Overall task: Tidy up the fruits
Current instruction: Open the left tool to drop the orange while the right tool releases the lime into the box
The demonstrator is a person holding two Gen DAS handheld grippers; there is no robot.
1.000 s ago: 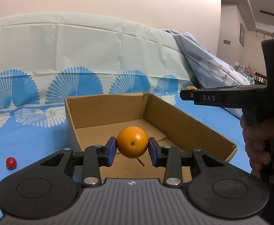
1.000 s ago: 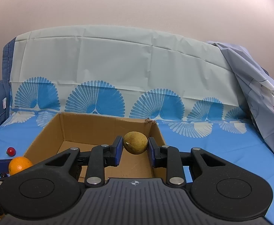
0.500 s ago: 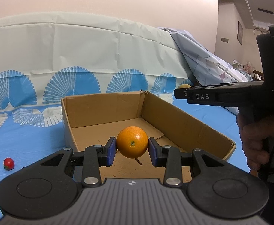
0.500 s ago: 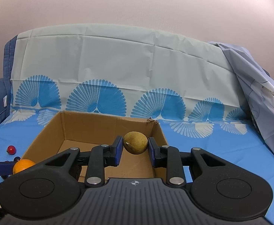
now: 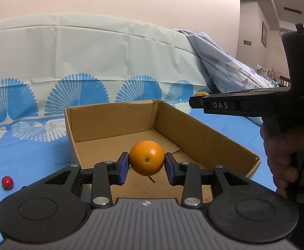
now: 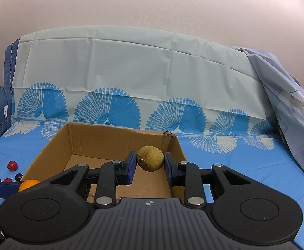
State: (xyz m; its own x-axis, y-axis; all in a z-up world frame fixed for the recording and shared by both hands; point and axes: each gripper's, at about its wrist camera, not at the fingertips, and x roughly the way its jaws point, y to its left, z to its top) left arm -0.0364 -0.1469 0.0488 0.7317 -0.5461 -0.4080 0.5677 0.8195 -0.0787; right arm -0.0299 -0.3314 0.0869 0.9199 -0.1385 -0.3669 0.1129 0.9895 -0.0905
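Observation:
My left gripper (image 5: pixel 147 164) is shut on an orange (image 5: pixel 146 156) and holds it over the near part of an open cardboard box (image 5: pixel 110 120). My right gripper (image 6: pixel 150 165) is shut on a dull yellow-brown round fruit (image 6: pixel 150 159), above the right side of the same box (image 6: pixel 118 139). In the left wrist view the right gripper's fingers (image 5: pixel 220 105) reach in from the right above the box's right wall, with a hand (image 5: pixel 281 158) on the handle. The orange (image 6: pixel 28 184) also shows at the far left of the right wrist view. The box floor looks bare.
The box stands on a blue cloth with a fan pattern, draped over a sofa back (image 6: pixel 131 73). A red cherry tomato (image 5: pixel 7 182) lies left of the box. The right wrist view shows several small red and dark fruits (image 6: pixel 13 165) there. A pale blue sheet (image 6: pixel 287 104) hangs at the right.

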